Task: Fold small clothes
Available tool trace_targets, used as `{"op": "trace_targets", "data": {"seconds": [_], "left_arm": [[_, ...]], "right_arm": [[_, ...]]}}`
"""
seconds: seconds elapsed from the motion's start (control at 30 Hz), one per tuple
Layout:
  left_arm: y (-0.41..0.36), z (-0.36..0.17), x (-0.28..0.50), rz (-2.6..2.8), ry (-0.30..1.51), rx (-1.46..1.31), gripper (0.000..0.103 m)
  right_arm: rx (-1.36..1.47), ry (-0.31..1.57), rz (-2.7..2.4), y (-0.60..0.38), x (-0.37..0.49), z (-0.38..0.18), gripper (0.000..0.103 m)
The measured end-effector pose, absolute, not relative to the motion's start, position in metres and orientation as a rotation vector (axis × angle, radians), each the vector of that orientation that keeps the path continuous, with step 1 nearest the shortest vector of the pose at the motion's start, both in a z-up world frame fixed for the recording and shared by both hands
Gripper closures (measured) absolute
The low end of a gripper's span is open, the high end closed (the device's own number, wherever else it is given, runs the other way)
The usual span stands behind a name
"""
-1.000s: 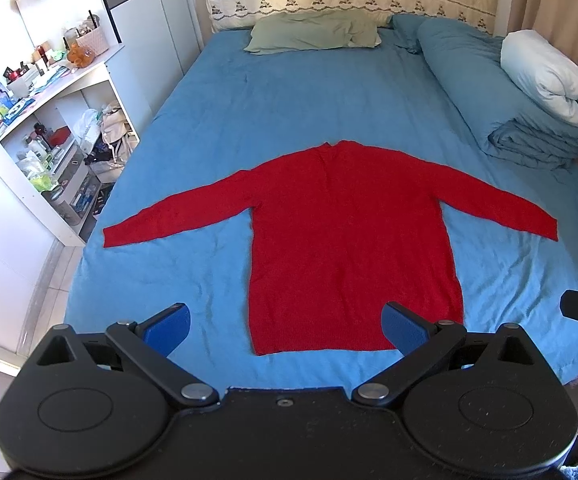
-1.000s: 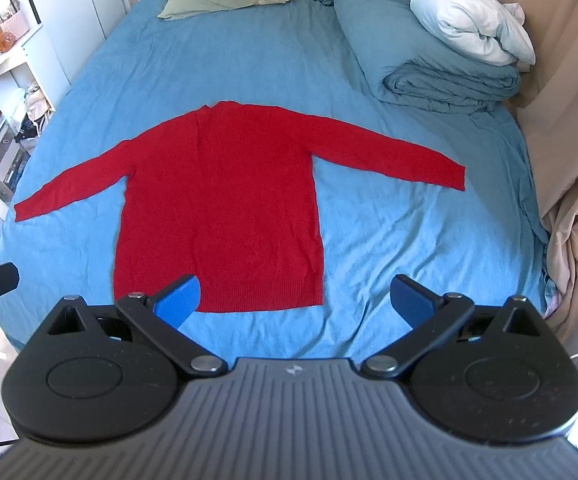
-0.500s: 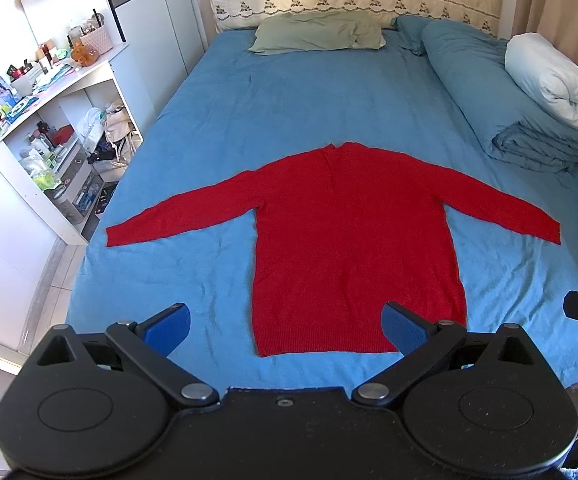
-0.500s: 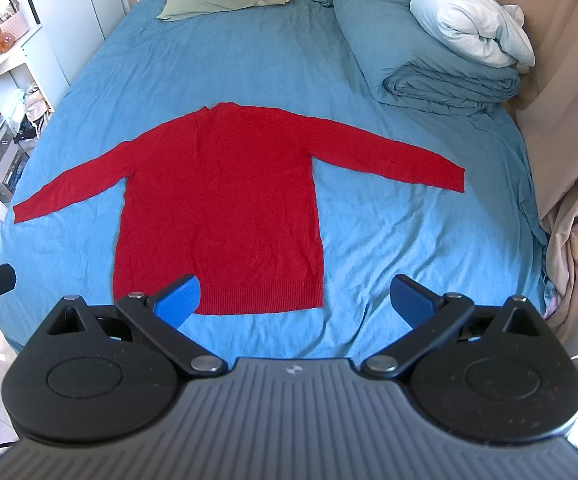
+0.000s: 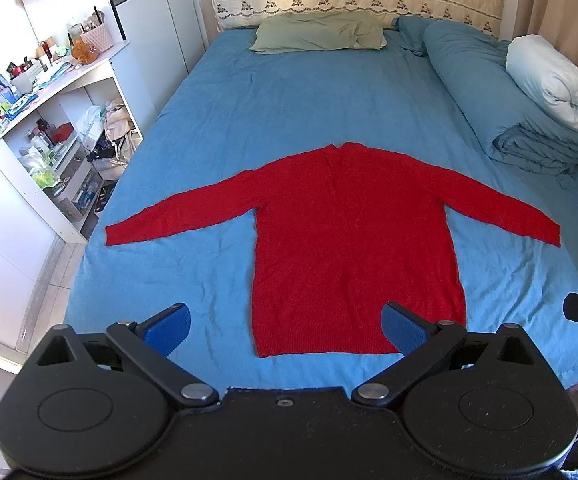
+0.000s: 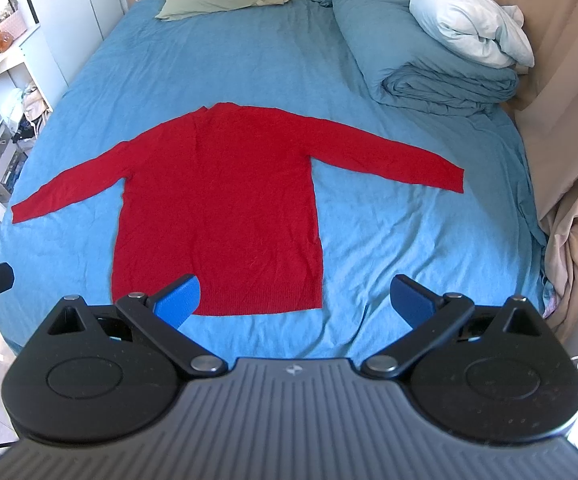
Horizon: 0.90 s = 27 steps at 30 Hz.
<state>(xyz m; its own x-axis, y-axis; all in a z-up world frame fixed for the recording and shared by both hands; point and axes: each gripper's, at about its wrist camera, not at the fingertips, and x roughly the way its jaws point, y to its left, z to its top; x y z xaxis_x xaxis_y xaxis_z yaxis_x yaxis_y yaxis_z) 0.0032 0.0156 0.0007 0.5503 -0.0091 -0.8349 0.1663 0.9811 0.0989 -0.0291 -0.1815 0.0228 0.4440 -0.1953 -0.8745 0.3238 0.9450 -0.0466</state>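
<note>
A red long-sleeved sweater (image 5: pixel 349 236) lies flat on the blue bed sheet (image 5: pixel 289 100), sleeves spread to both sides, hem toward me. It also shows in the right wrist view (image 6: pixel 221 204). My left gripper (image 5: pixel 285 326) is open and empty, held above the bed's near edge in front of the hem. My right gripper (image 6: pixel 295 300) is open and empty, above the near edge by the hem's right corner. Neither touches the sweater.
A folded blue duvet (image 5: pixel 501 100) with a white pillow (image 5: pixel 553 80) lies at the bed's right side. A green pillow (image 5: pixel 317 34) lies at the headboard. A cluttered white shelf unit (image 5: pixel 49 128) stands left of the bed. Beige curtains (image 6: pixel 569 80) hang on the right.
The left gripper's view has shifted slightly, so the sweater sits a little lower in frame. The right gripper has barely moved. Both stay open.
</note>
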Motion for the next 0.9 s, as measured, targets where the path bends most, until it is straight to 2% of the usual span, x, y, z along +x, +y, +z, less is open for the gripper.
{"op": "trace_targets", "data": {"seconds": [0.2,0.47,0.67,0.9], "left_arm": [[0.022,0.009,0.017,-0.103,0.961,0.169,0.000],[0.006,0.020,0.077,-0.189,0.889,0.141,0.000],[-0.035,0.011,0.133,-0.225,0.843,0.166,0.000],[-0.106,-0.023,0.211,-0.224,0.854,0.187,0.000]], "right_arm": [[0.165,1.044,-0.332,-0.184,-0.023,0.027,0.000],[0.261,0.964,-0.454,-0.231,0.012,0.034,0.000],[0.314,0.896,-0.554,-0.292,0.055,0.028,0.000],[0.387,0.851,-0.651,-0.386,0.122,-0.018,0.000]]}}
